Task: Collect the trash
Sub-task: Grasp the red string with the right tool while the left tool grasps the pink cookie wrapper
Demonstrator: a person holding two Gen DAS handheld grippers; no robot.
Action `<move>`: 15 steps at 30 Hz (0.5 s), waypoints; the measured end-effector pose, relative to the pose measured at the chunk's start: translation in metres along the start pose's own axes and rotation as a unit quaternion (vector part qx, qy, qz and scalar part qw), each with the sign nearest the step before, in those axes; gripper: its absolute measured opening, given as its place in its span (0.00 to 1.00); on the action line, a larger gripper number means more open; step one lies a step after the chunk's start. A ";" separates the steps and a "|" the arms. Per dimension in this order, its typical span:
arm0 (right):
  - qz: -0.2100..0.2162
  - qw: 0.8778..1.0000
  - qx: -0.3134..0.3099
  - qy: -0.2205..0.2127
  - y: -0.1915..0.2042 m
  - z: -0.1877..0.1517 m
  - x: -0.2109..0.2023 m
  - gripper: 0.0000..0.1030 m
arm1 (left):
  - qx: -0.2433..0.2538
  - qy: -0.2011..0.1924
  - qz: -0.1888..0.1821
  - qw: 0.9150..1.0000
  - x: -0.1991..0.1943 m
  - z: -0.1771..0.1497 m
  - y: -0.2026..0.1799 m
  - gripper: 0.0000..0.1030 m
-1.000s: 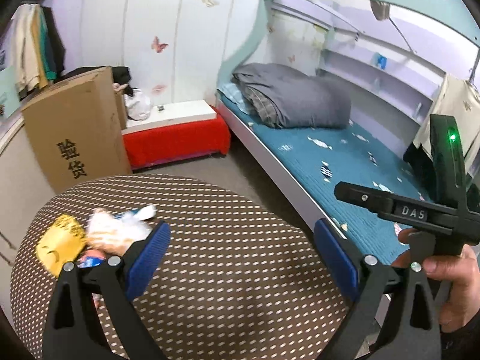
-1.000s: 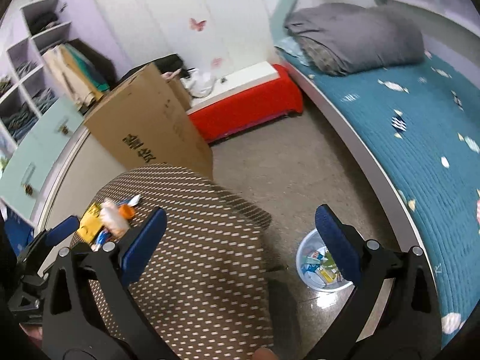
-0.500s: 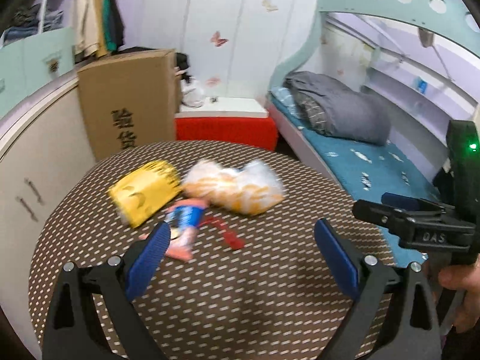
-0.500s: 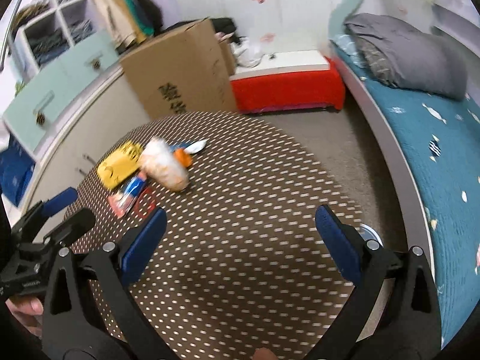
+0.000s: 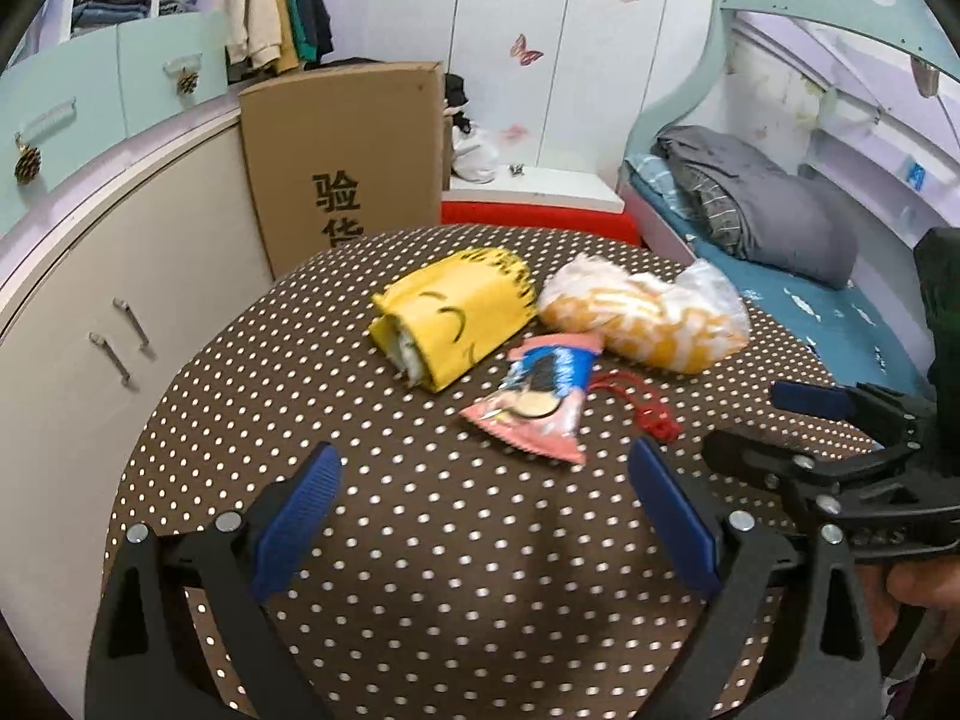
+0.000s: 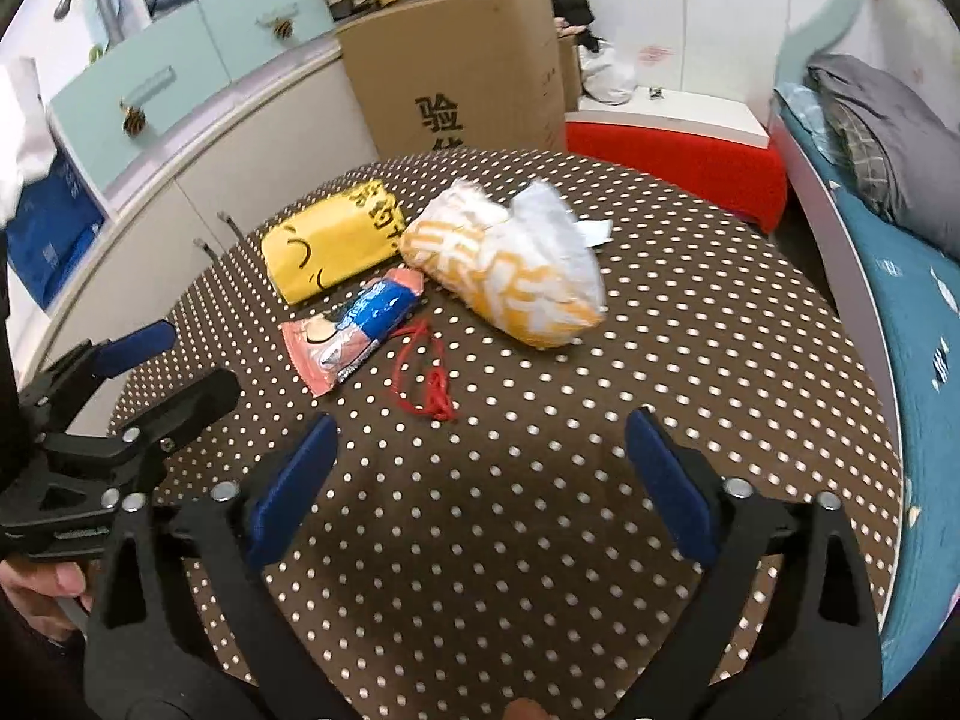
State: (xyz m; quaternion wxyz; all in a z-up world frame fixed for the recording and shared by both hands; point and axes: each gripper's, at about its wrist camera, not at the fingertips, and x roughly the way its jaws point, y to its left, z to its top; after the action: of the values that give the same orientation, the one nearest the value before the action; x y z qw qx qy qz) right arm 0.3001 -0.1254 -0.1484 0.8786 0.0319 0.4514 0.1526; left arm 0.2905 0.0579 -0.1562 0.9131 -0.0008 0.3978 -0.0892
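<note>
Your left gripper [image 5: 483, 516] and right gripper [image 6: 477, 477] both hang wide apart, holding nothing; the right jaws have just been closing a little. The trash sits far on the table [image 6: 540, 570]: yellow packet [image 6: 333, 240], orange bag [image 6: 510, 270], pink wrapper [image 6: 351, 330], red string [image 6: 429, 378].

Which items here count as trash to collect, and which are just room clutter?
Trash on the dotted table:
yellow packet
orange-and-white bag
pink-and-blue wrapper
red string

Just lying about:
cardboard box
grey bedding
hanging clothes
</note>
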 end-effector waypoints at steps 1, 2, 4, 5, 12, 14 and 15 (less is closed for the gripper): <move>0.001 1.000 -0.006 0.004 0.003 0.001 0.006 0.68 | -0.001 0.002 0.002 1.000 0.001 -0.001 0.000 0.91; 0.002 1.000 -0.010 0.008 0.005 0.002 0.011 0.63 | -0.002 0.004 0.004 1.000 0.003 -0.002 0.002 0.92; 0.006 1.000 -0.018 0.016 0.007 0.004 0.021 0.53 | -0.002 0.008 0.008 1.000 0.007 -0.004 0.004 0.92; 0.008 1.000 -0.019 0.017 0.008 0.004 0.024 0.53 | -0.002 0.010 0.009 1.000 0.009 -0.004 0.005 0.92; 0.006 0.998 -0.055 0.002 0.019 0.005 0.034 0.17 | 0.011 0.013 0.014 1.000 0.016 -0.001 0.000 0.92; 0.010 0.999 -0.048 0.004 0.015 0.003 0.031 0.09 | 0.025 0.008 0.010 1.000 0.019 0.003 -0.007 0.92; 0.011 0.999 -0.041 0.004 0.010 0.001 0.028 0.09 | 0.033 0.007 0.009 0.999 0.021 0.005 -0.010 0.92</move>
State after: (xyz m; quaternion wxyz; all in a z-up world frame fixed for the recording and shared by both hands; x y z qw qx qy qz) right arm 0.3137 -0.1071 -0.1681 0.8758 0.0004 0.4478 0.1804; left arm 0.3063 0.0447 -0.1668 0.9107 0.0331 0.4009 -0.0939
